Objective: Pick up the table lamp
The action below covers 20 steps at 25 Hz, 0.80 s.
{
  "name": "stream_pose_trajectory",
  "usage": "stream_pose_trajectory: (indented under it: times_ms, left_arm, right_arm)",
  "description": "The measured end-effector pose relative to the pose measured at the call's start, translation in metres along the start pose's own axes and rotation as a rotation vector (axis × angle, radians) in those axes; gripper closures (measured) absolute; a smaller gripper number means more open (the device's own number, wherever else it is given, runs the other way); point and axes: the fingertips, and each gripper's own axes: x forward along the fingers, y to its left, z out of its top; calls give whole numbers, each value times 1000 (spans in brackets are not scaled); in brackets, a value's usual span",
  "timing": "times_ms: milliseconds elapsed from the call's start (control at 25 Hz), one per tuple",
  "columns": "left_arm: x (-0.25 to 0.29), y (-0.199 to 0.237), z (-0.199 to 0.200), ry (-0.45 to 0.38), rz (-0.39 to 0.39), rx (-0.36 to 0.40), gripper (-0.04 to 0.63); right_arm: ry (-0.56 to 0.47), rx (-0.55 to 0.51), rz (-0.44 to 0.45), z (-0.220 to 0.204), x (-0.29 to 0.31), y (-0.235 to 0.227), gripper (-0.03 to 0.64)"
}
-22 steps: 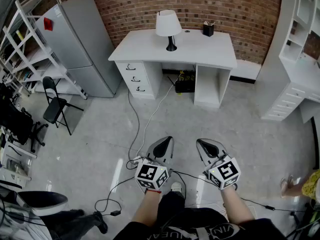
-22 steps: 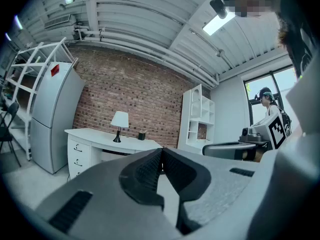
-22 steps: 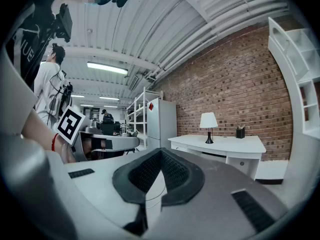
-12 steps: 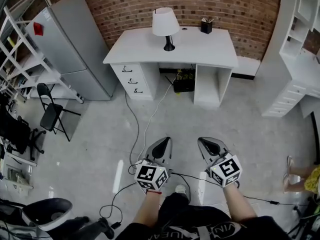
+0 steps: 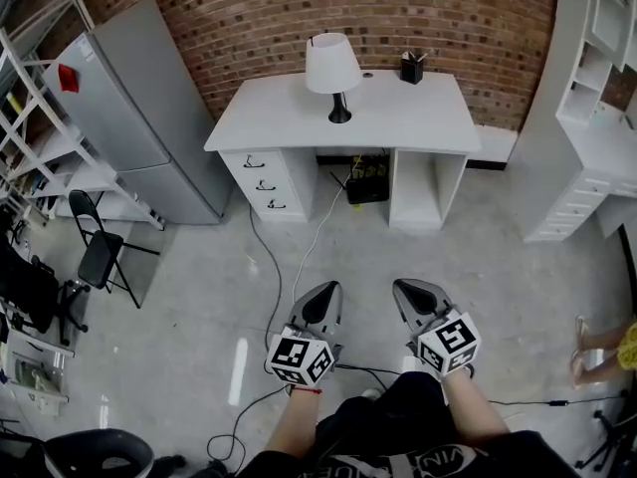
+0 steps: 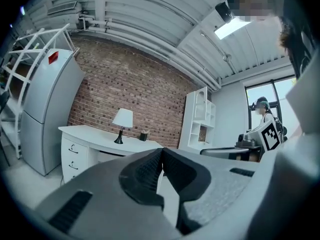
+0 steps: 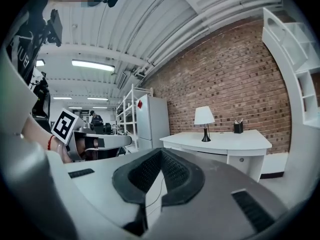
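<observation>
Brick wall (image 5: 299,8) behind white counter (image 5: 418,108); table lamp (image 5: 333,73) upright on counter, untouched; left claw (image 5: 323,302) and right claw (image 5: 413,300) pressed together, empty, well apart from table lamp; approach, grasp and lift not yet done.

i see a white desk whose tabletop (image 5: 418,113) stands against a red brick wall (image 5: 468,18). a small black holder (image 5: 412,67) stands near the back edge of the tabletop, with something thin sticking out of it. the left part of the desk has three drawers (image 5: 265,175), and a dark box (image 5: 366,179) sits in the open space under it. a grey fridge (image 5: 139,127) stands left of the desk, with a red thing (image 5: 68,78) at its top corner. further left are a white rack (image 5: 45,127) and a black folding chair (image 5: 100,252). white shelves (image 5: 592,108) stand at the right. cables (image 5: 289,267) lie across the grey floor (image 5: 478,267).
</observation>
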Motion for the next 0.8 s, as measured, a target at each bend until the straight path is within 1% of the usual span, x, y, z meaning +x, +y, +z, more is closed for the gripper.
stream_pose_trajectory:
  times_ms: [80, 160, 280, 440, 600, 800]
  left_arm:
    - [6, 1, 1, -2, -30, -4, 588]
    - [15, 6, 4, -6, -38, -11, 588]
    - [33, 19, 7, -11, -26, -31, 588]
    - [63, 47, 7, -2, 8, -39, 588]
    - [107, 79, 10, 24, 41, -43, 588]
    - [176, 99, 15, 85, 10, -52, 588]
  right_arm:
    - [8, 0, -1, 1, 9, -3, 621]
    - [15, -5, -1, 5, 21, -11, 621]
    - [21, -14, 9, 8, 43, -26, 621]
    - [19, -18, 29, 13, 80, -53, 621]
    - [17, -25, 68, 23, 123, -83, 621]
    - [28, -29, 96, 37, 170, -131, 621]
